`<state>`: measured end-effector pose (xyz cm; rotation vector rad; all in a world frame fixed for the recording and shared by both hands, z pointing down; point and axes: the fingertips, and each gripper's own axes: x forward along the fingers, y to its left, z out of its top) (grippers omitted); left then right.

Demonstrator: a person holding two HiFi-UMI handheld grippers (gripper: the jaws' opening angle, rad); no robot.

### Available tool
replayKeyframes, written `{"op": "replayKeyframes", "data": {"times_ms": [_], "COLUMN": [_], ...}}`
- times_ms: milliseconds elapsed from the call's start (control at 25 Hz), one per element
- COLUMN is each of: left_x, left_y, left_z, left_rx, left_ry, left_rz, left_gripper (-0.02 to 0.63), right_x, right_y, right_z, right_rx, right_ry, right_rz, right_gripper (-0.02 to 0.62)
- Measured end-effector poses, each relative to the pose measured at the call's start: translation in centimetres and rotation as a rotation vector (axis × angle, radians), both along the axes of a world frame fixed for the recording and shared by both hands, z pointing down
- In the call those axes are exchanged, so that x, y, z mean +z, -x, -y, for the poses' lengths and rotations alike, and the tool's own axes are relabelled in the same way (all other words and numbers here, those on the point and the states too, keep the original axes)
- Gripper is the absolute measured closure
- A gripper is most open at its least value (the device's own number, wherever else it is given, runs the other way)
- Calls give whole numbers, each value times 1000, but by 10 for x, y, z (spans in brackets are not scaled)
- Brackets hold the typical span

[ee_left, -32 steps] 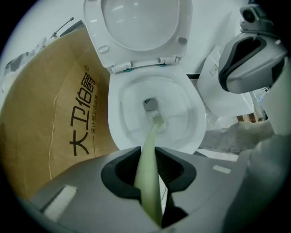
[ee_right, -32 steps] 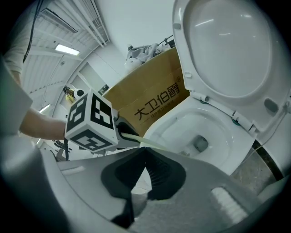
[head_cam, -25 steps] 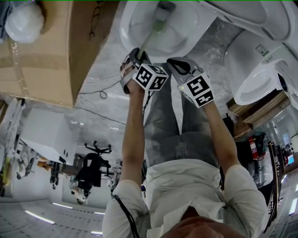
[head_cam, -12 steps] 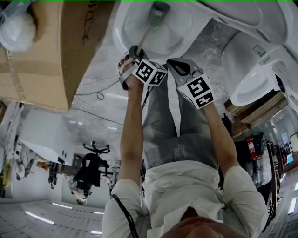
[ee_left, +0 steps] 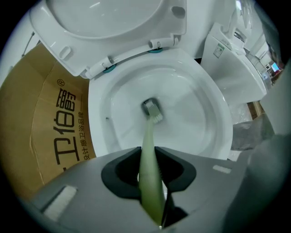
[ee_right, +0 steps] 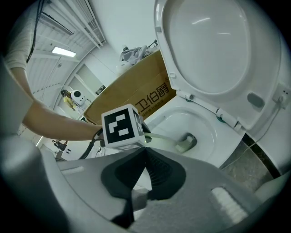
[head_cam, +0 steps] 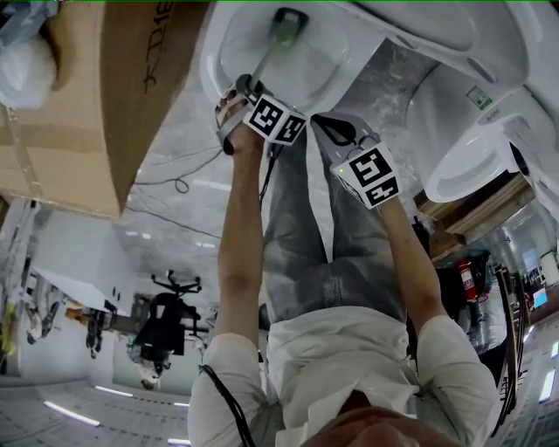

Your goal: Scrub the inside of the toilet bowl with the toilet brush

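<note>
The white toilet bowl (ee_left: 207, 98) stands open with its lid (ee_left: 104, 22) raised. A pale green toilet brush (ee_left: 150, 145) reaches into the bowl, its grey bristled head (ee_left: 153, 109) against the inner surface near the middle. My left gripper (ee_left: 152, 175) is shut on the brush handle. In the head view the left gripper (head_cam: 247, 94) is at the bowl's rim (head_cam: 210, 52), with the brush head (head_cam: 286, 24) deep inside. My right gripper (ee_right: 144, 152) is shut with nothing in it and hangs just beside the bowl (ee_right: 204, 119), right of the left one (ee_right: 122, 127).
A large brown cardboard box (ee_left: 50, 132) stands tight against the toilet's left side. A second white toilet (head_cam: 476, 153) sits to the right. A thin cable (head_cam: 179, 185) lies on the grey marbled floor. The person's legs (head_cam: 323, 236) stand in front of the bowl.
The left gripper has pushed the brush farther into the bowl, and the brush head has moved toward the back. The right gripper has stayed beside it.
</note>
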<state>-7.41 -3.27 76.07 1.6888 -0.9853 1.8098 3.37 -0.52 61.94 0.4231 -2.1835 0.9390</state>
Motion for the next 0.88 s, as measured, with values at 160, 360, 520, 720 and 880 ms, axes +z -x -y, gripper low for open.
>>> {"op": "replayKeyframes", "data": {"times_ms": [160,360,520,720,880], "left_x": [6,3,-5,-22,-39], "left_y": [-1,0,5,12,20], "left_z": [10,12,0,-22,-36], "left_rx": [7,14,1,-50,-103], "left_ry": [-2,-2,-3,-8,-20], "left_rz": [-2,0,-4,-33,-60], "left_gripper": [499,499,497,499,497], "right_x": [-1,-5,-10,-21,-33], "right_y": [-4,-10,-11,-11,-9], "right_z": [1,0,-3,-7,-10], "right_rx": [8,14,20,32,30], "right_ry": [-5,-20,-35,-53,-71], "right_rz": [-4,-8,-10,-12,-14], "right_gripper": [592,592,592,592,592]}}
